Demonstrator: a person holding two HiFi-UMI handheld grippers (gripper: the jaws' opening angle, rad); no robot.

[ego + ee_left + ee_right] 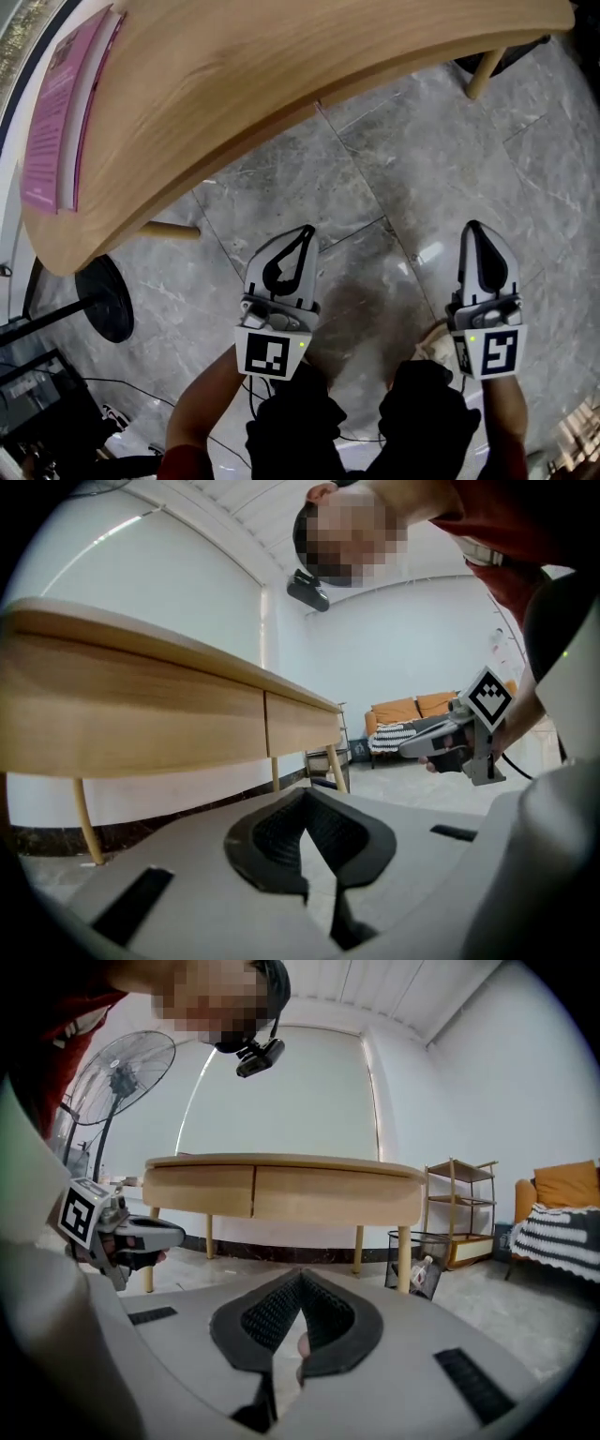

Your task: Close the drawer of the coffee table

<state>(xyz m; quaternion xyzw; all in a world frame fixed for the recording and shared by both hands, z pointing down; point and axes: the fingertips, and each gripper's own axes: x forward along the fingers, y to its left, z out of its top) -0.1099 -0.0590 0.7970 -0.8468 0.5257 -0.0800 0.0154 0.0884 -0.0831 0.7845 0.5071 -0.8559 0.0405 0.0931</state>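
Note:
The wooden coffee table [281,75] fills the top of the head view. In the right gripper view its front shows two drawer fronts [199,1190], which look flush with the apron and with each other. The left gripper view sees the same front [187,728] from the side. My left gripper [307,231] and right gripper [474,226] hang side by side over the marble floor, short of the table's edge and touching nothing. Both are shut, tips together, with nothing between the pads [281,841] [323,1321].
A pink book [61,112] lies on the table's left end. A standing fan [122,1077] has its round base [105,298] on the floor at the left. A wire bin [417,1262], a shelf [459,1208] and a sofa [562,1213] stand to the right.

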